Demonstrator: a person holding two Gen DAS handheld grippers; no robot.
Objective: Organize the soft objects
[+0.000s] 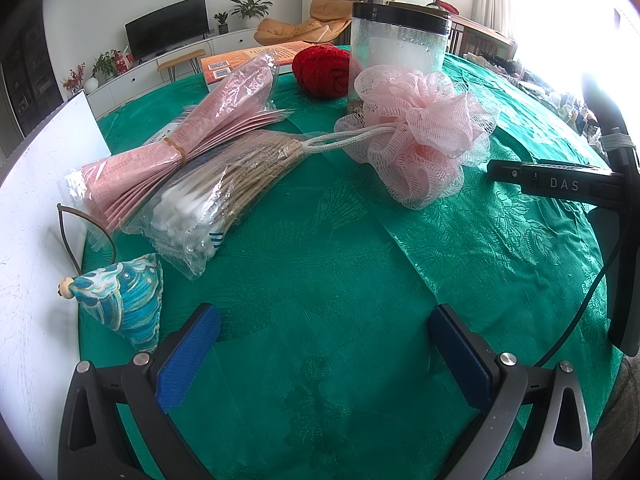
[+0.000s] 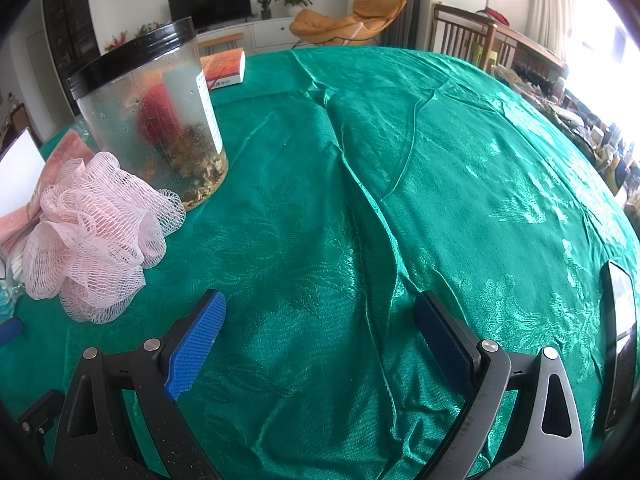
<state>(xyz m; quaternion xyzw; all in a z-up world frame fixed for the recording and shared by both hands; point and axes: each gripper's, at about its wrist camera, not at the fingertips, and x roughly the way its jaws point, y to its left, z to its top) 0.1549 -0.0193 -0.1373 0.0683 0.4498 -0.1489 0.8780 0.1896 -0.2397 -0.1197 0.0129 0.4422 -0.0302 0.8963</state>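
A pink mesh bath pouf (image 1: 424, 132) with a white cord lies on the green tablecloth (image 1: 340, 264); it also shows in the right wrist view (image 2: 96, 232) at the left. A pack of pink face masks (image 1: 172, 148), a bag of cotton swabs (image 1: 212, 196), a blue patterned sachet (image 1: 128, 300) and a red yarn ball (image 1: 324, 70) lie left and behind. My left gripper (image 1: 324, 332) is open and empty, in front of them. My right gripper (image 2: 320, 320) is open and empty over bare cloth, right of the pouf.
A clear jar with a black lid (image 1: 400, 44) stands behind the pouf, also in the right wrist view (image 2: 156, 116). A white board (image 1: 36, 216) stands at the left edge. An orange book (image 2: 224, 68) lies at the back. A phone (image 2: 620, 344) lies at the right.
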